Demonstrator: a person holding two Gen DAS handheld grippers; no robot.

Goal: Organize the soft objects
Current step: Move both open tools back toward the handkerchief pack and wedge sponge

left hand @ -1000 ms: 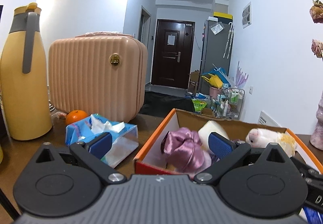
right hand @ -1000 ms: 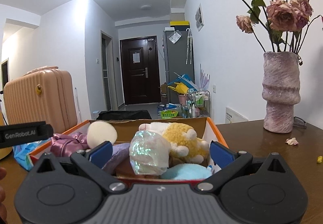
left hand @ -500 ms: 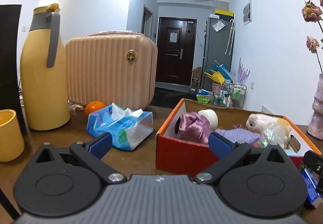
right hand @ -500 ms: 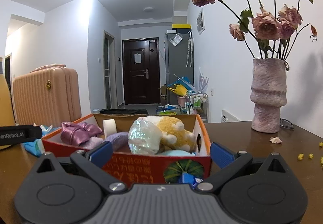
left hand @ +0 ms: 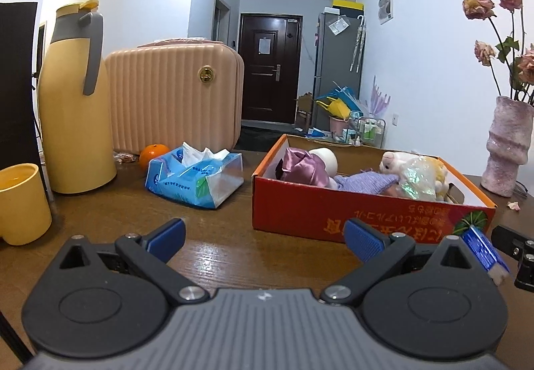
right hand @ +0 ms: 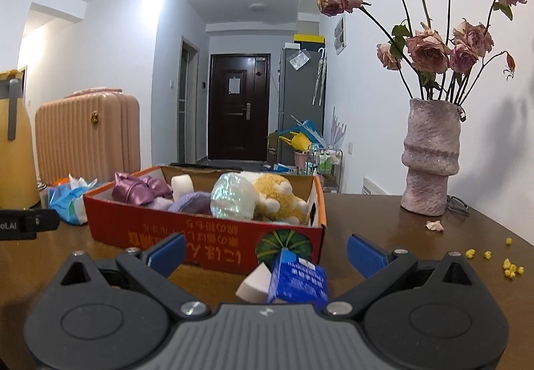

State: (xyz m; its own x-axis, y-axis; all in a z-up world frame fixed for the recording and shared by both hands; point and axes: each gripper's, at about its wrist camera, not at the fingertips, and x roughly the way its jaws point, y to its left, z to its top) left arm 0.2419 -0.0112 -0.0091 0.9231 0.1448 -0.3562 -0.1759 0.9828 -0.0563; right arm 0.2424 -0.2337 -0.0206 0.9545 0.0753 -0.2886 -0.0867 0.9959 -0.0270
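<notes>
Left wrist view, left claw (left hand: 263, 238) spread wide, level above table (left hand: 233, 256)

A lived-in home is showing here: a hallway is running to a far front door (left hand: 270, 69), with a fridge (left hand: 337, 69) right and a suitcase (left hand: 173, 99) left.

Both grippers (left hand: 263, 238) (right hand: 265, 251) have withdrawn from over the box (right hand: 207, 230). A blue pack (right hand: 297, 280) now shows before the right one.
</notes>
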